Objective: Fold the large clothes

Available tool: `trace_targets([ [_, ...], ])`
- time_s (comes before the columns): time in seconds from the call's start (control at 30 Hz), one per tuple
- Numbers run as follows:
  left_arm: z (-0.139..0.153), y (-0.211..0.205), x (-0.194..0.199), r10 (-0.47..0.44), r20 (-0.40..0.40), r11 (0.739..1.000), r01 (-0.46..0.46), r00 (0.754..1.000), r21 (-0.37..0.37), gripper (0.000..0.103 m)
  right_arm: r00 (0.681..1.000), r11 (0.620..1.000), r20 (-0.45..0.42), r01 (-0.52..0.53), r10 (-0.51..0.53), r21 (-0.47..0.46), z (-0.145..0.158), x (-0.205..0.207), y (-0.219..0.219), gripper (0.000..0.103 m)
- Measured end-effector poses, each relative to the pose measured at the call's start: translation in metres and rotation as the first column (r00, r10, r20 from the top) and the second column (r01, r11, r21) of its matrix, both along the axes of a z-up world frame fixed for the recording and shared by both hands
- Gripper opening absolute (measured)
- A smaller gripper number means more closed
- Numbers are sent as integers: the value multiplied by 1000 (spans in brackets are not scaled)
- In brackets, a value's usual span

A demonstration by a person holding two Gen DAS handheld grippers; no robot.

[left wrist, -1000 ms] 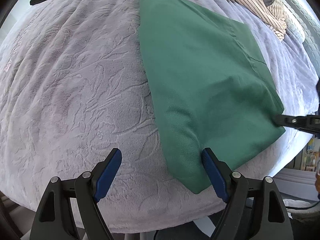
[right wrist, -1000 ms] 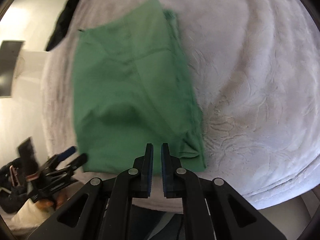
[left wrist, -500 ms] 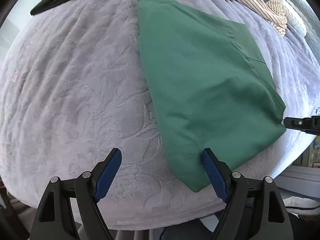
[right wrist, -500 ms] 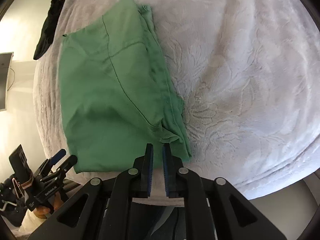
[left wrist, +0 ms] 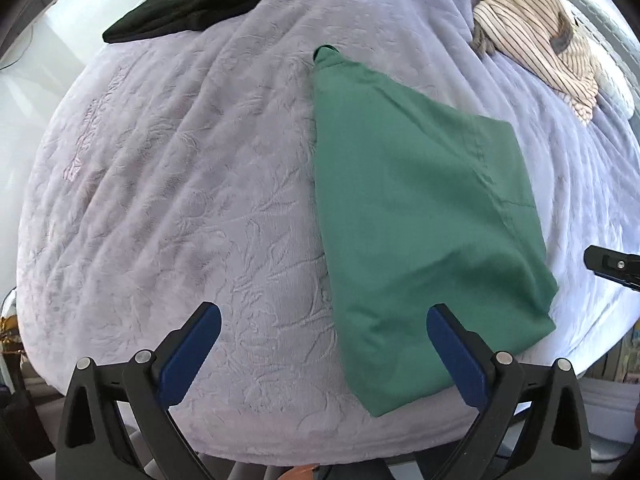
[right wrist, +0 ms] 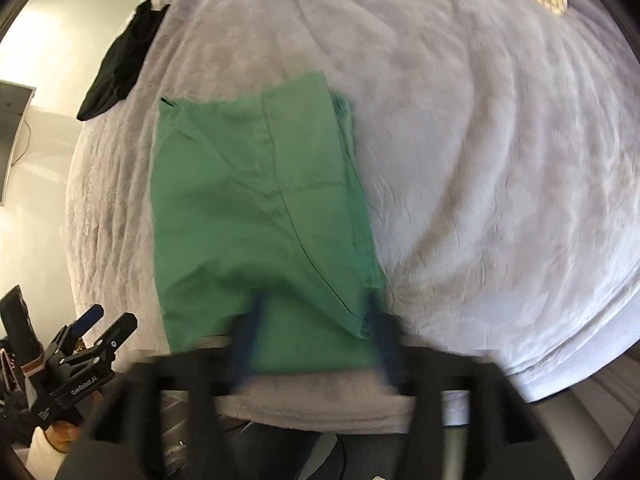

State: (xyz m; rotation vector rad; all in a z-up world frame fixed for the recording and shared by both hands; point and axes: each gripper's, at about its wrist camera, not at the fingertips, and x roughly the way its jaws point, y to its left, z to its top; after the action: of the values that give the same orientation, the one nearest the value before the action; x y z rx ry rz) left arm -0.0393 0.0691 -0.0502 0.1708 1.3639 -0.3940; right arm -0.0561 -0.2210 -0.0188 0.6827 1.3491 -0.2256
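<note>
A green garment (left wrist: 416,216) lies folded flat on the pale grey bed cover (left wrist: 180,200); it also shows in the right wrist view (right wrist: 256,216). My left gripper (left wrist: 324,344) is open and empty, hovering over the garment's near left edge. My right gripper (right wrist: 316,332) is open and blurred by motion, its fingers over the garment's near edge, holding nothing. The right gripper's tip (left wrist: 612,262) shows at the right edge of the left wrist view. The left gripper (right wrist: 96,332) shows at the lower left of the right wrist view.
A black garment (left wrist: 192,0) lies at the far left of the bed, also seen in the right wrist view (right wrist: 120,64). A striped beige garment (left wrist: 536,28) lies at the far right. The bed's near edge (right wrist: 320,404) runs just below the grippers.
My right gripper has opened from shut and drawn back from the garment's corner. The left gripper has pulled back, so more of the bed shows.
</note>
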Motion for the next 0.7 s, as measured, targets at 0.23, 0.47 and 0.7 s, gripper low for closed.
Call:
trace_targets([
  [0.23, 12, -1, 5, 38, 2, 999, -38, 999, 6, 103, 999, 994, 6, -41, 41, -102, 15, 24, 12, 85],
  [0.47, 15, -4, 4, 41, 11, 999, -41, 999, 15, 103, 998, 983, -39, -61, 55, -175, 12, 27, 19, 95],
  [0.7, 13, -3, 4, 47, 14, 999, -47, 999, 24, 103, 998, 982, -39, -51, 45, -179, 13, 26, 18, 95],
])
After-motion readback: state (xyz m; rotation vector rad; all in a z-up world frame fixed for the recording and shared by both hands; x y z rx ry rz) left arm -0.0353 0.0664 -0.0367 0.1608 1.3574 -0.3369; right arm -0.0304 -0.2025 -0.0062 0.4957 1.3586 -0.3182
